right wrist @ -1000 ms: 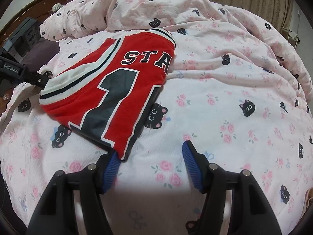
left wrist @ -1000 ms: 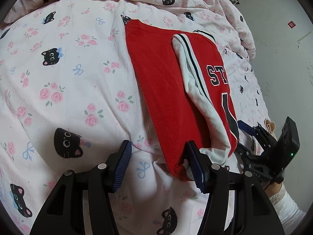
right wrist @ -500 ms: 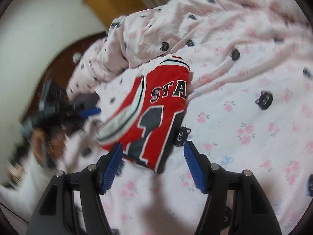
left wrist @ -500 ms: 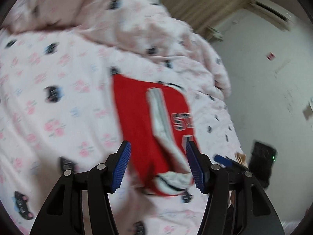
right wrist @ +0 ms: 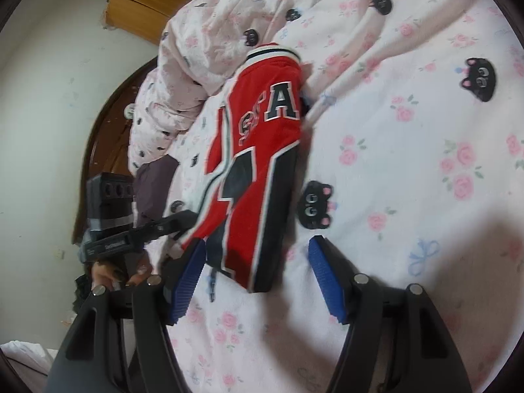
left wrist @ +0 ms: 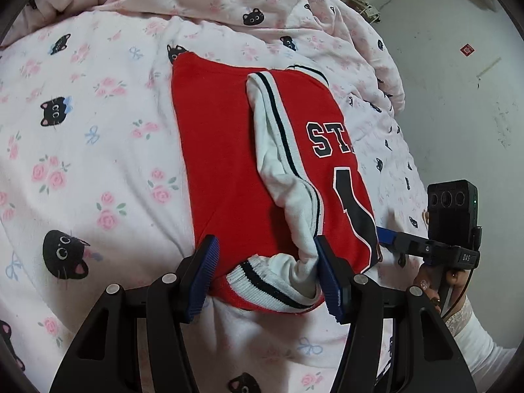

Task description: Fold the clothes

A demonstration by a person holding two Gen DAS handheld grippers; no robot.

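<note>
1. The bed (left wrist: 98, 150) spreads out ahead of both my claws, a pale cover printed with roses and black cats, bunched into folds at the far side.
2. The jersey (left wrist: 229, 163) lies flat on it straight ahead of my left claw (left wrist: 265, 273), its near hem reaching in between the fingers. It is red with black lettering and a black numeral, and already folded into a long strip.
3. A white sleeve (left wrist: 278, 150) with black stripes lies folded back along the strip; its ribbed cuff curls up at the near hem, against my left claw's right pad.
4. My left claw stands wide and grips nothing; the hem sits between the pads, unpinched.
5. My right claw (right wrist: 257, 278) is also wide and empty, tilted over, with the jersey's near corner between its fingers.
6. To do the next fold well, I judge both claws should pinch the near hem at matching corners, catch the loose cuff in the bite, then lift evenly and carry it to the far edge so the strip halves squarely.
</note>
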